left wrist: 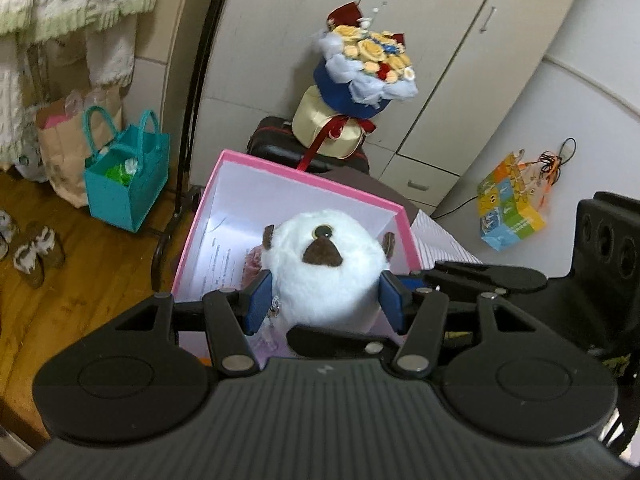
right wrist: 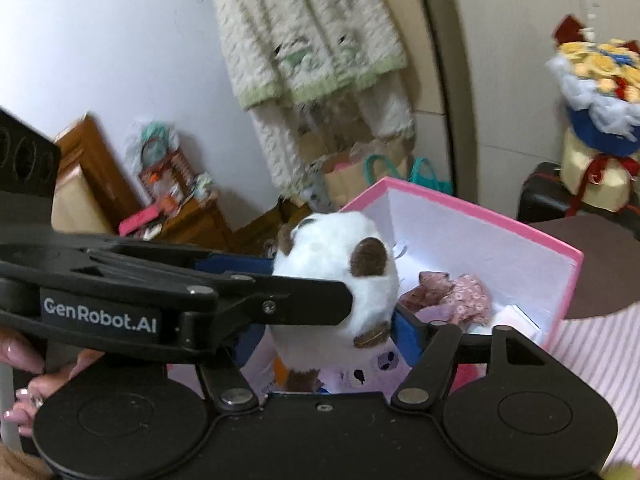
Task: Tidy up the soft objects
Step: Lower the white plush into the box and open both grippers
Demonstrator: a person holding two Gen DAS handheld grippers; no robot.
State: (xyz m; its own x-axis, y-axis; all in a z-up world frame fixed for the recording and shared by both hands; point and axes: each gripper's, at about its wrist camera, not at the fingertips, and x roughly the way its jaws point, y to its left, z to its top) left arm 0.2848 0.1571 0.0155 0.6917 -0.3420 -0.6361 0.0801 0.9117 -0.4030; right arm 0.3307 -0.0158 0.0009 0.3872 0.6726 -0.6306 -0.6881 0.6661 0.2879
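Left tongs [left wrist: 324,300] clamped on white plush toy [left wrist: 326,264], held over open pink box [left wrist: 280,172]. Right tongs [right wrist: 332,344] around toy's lower end, grip unclear. Pink floral cloth [right wrist: 456,294] inside box.

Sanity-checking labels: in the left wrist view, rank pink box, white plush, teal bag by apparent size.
1. pink box
2. white plush, though nearness to the camera inflates it
3. teal bag, farther off, so true size is unsure

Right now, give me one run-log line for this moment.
left gripper: shut on plush toy | right gripper: around toy, grip unclear | toy: over pink box
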